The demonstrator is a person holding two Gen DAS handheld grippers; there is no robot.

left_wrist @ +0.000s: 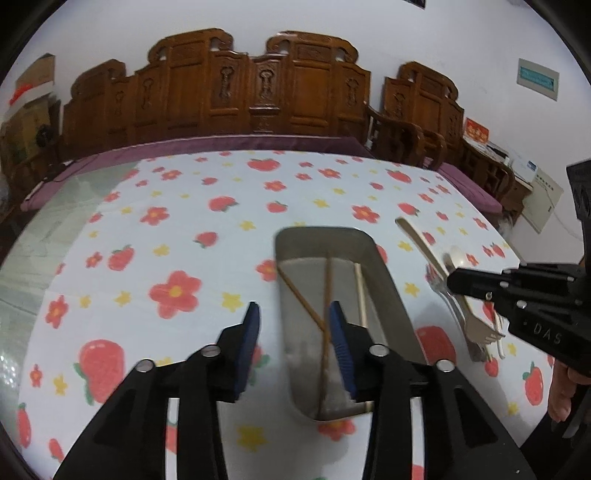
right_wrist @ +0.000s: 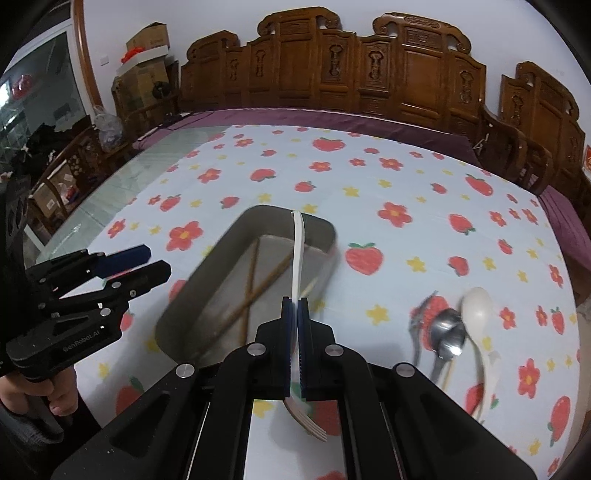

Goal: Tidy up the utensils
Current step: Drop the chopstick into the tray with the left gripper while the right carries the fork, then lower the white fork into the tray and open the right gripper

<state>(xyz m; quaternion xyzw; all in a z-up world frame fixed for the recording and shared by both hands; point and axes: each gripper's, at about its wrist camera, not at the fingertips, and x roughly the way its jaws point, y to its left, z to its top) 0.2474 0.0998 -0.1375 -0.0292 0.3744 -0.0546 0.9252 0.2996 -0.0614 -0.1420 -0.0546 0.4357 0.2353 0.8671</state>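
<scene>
Now right gripper (right_wrist: 297,314) clamped on white fork (right_wrist: 298,258), handle aimed over metal tray (right_wrist: 258,218) for drop-in; left gripper (left_wrist: 291,332) half open, empty, above chopsticks (left_wrist: 327,295) in tray; spoons (right_wrist: 448,332) wait right.

Matt metal tray (right_wrist: 325,230), glossy steel spoon (right_wrist: 445,332), seemingly plastic fork (right_wrist: 299,258)

A long carved bench of dark wood (left_wrist: 255,92) stands against a plain white wall (right_wrist: 498,33), a purple cushion (left_wrist: 229,142) along its seat, with a matching armchair (right_wrist: 532,125) at the right end. The table wears a white cloth printed with red flowers and strawberries (left_wrist: 177,206) — its glass edge (right_wrist: 122,188) bare on the left. Cardboard boxes (right_wrist: 147,55) are stacked in the left corner beside a glass door (right_wrist: 37,92) — the light is even and indoor.
</scene>
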